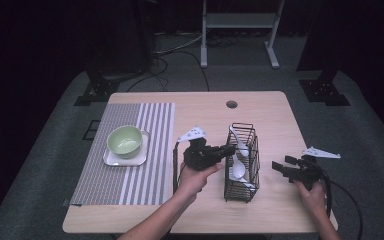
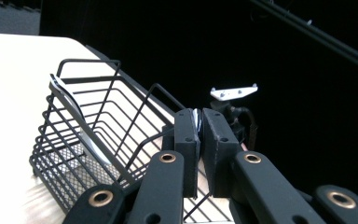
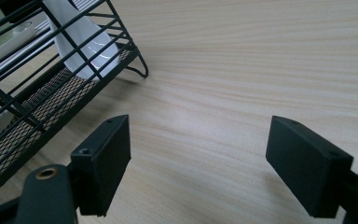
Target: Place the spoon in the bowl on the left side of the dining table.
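A black wire basket (image 1: pixel 242 162) stands upright right of the table's middle, with two white spoons in it. My left gripper (image 1: pixel 228 149) reaches in at the basket's left rim and is shut on the thin white handle of one spoon (image 1: pixel 238 169). In the left gripper view that handle's white edge (image 2: pixel 196 122) shows pinched between the pads of the gripper (image 2: pixel 198 135). The other spoon (image 2: pixel 77 114) leans against the basket's far end. My right gripper (image 1: pixel 280 167) is held right of the basket, open and holding nothing (image 3: pixel 198 149), just above bare wood.
A green bowl (image 1: pixel 125 139) sits on a white square plate (image 1: pixel 111 159) on a grey striped placemat (image 1: pixel 155 150) at the left. The table (image 1: pixel 260 210) has a round hole (image 1: pixel 231 104) near its far edge. The basket's corner (image 3: pixel 135 60) is close to the right gripper's left jaw.
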Available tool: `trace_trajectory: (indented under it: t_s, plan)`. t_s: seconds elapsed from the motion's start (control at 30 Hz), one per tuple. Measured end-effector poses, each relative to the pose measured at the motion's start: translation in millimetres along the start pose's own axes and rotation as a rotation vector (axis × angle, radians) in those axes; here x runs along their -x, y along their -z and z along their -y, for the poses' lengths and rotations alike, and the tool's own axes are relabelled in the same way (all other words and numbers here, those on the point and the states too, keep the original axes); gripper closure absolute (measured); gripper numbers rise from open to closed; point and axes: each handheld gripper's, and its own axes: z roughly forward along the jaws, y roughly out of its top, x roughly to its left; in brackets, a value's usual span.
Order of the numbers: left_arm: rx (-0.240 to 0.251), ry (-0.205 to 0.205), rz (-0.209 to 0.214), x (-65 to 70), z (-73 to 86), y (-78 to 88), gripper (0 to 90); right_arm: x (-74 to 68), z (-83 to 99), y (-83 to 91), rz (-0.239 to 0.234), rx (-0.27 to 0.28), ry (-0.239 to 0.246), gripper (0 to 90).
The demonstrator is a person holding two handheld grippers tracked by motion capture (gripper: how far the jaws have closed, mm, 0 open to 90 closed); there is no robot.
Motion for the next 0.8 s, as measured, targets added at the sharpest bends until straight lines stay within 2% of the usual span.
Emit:
trace_trajectory:
  t_s: [0.27,0.8]
  plan:
    - [0.018,0.027,0.025,0.8,-6.1,2.6,85.1,0.2,-0.1,-0.1,0.001,-0.001,-0.005,20.8]
    - [0.106,0.11,0.092,0.4,-19.8,14.9,85.0,-0.9,-0.4,-0.9,0.017,-0.009,-0.001,20.8]
